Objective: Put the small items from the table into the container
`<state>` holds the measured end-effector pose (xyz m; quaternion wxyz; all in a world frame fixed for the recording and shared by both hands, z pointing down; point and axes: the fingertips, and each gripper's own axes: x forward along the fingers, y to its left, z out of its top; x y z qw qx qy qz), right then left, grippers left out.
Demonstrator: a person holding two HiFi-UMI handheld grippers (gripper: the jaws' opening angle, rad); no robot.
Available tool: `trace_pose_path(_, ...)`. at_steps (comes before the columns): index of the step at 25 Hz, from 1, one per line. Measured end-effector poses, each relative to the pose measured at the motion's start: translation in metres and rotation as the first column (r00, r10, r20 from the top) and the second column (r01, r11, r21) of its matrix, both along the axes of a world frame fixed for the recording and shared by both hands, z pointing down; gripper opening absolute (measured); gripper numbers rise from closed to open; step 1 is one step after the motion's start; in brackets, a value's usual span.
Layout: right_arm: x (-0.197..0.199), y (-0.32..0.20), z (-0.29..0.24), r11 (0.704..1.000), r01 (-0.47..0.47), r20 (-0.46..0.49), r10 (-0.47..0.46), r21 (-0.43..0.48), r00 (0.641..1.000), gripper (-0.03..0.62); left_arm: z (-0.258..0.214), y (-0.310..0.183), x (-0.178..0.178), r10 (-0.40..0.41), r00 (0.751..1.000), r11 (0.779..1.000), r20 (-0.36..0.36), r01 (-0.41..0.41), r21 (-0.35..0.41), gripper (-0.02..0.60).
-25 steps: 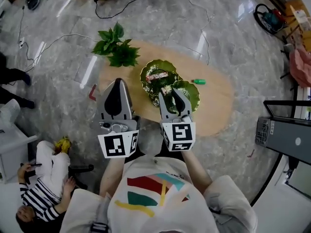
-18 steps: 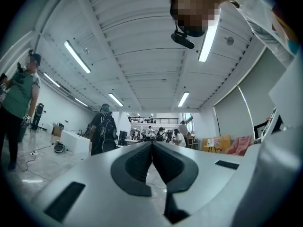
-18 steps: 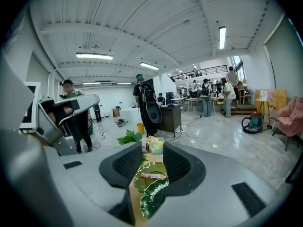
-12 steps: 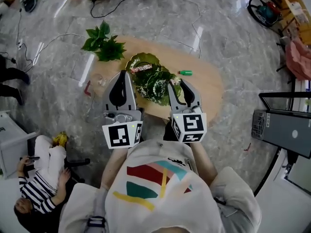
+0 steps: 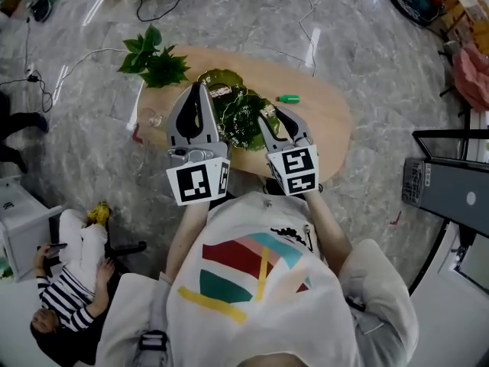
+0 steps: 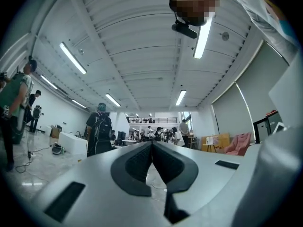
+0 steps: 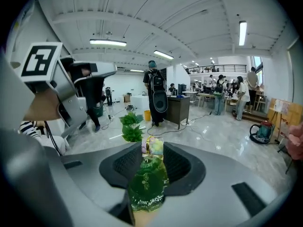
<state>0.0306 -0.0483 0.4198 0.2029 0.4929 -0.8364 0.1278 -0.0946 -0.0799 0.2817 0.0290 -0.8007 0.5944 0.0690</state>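
Two green leaf-shaped glass dishes (image 5: 243,125) sit mid-table; the far one holds a small wrapped item (image 5: 220,92). My right gripper (image 5: 276,119) hovers at the near dish's right rim. In the right gripper view its jaws (image 7: 152,150) are shut on a small wrapped candy (image 7: 152,147) at their tips, and the green dish (image 7: 149,183) shows below through the gap. My left gripper (image 5: 195,90) is beside the far dish, raised and pointing outward. Its tips (image 6: 152,144) meet with nothing between them. A small green item (image 5: 289,99) lies on the table to the right.
The oval wooden table (image 5: 328,121) carries a leafy plant (image 5: 153,60) at its far left end. Cables trail over the marble floor behind it. A person sits on the floor at lower left (image 5: 69,297). A black frame stands to the right (image 5: 451,182).
Both grippers have moved forward over the table. The left one went from the near edge to beside the far dish. The right one still carries the candy.
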Motion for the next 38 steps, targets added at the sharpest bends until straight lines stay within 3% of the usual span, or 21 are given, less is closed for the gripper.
trace_pose_path(8,-0.009,0.002,0.078,0.980,-0.023,-0.083,0.006,-0.197,0.997,0.146,0.028,0.004,-0.007,0.027,0.999,0.997,0.041,-0.024,-0.072,0.009)
trace_pose_path(18,-0.030,-0.002,0.134,0.937,0.051,-0.211,-0.130,-0.345,0.969,0.146,0.030,0.006,-0.019,0.003,0.998,0.997,0.060,0.002,-0.076,0.009)
trace_pose_path(23,-0.034,0.003,0.143,0.910,0.068,-0.191,-0.158,-0.409,0.969,0.146,0.029,0.009,-0.021,-0.004,0.997,0.997,0.071,0.009,-0.074,0.009)
trace_pose_path(28,-0.033,0.002,0.144,0.920,0.035,-0.199,-0.121,-0.390,0.973,0.193,0.030,0.011,-0.026,-0.015,0.997,0.997,0.070,0.019,-0.070,0.009)
trace_pose_path(34,-0.029,-0.003,0.116,0.946,0.021,-0.173,-0.081,-0.324,0.982,0.196,0.025,0.012,-0.025,-0.015,0.998,0.998,0.061,0.018,-0.053,0.009)
trace_pose_path(38,-0.032,-0.009,0.089,0.942,0.018,-0.024,-0.028,-0.335,0.999,0.195,0.018,0.013,-0.022,-0.006,0.998,0.999,0.060,0.009,-0.046,0.009)
